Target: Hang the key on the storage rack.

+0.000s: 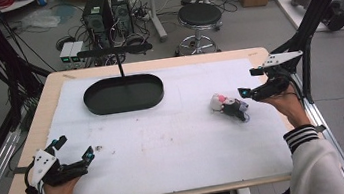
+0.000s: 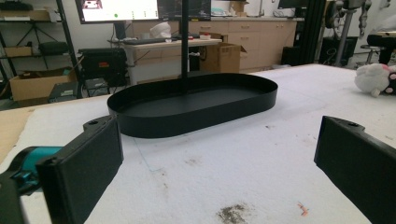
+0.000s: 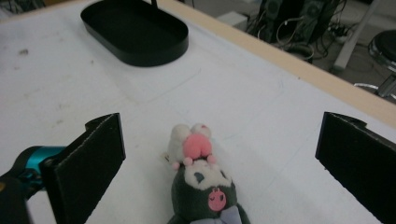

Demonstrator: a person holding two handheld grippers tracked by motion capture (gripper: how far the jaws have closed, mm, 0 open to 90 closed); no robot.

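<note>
A plush toy (image 1: 229,106) lies at the desk's (image 1: 166,148) centre right, long axis running upper left to lower right. The right gripper (image 1: 254,82) hovers beside it, jaws spread; left gripper (image 1: 73,147), lower left, likewise spread. The black tray (image 1: 124,94), upper left, holds nothing.

Left gripper (image 2: 219,163) jaws wide apart over the white worktop (image 2: 261,154); black oval tray (image 2: 196,105) mid-frame, plush toy (image 2: 373,78) far right
</note>
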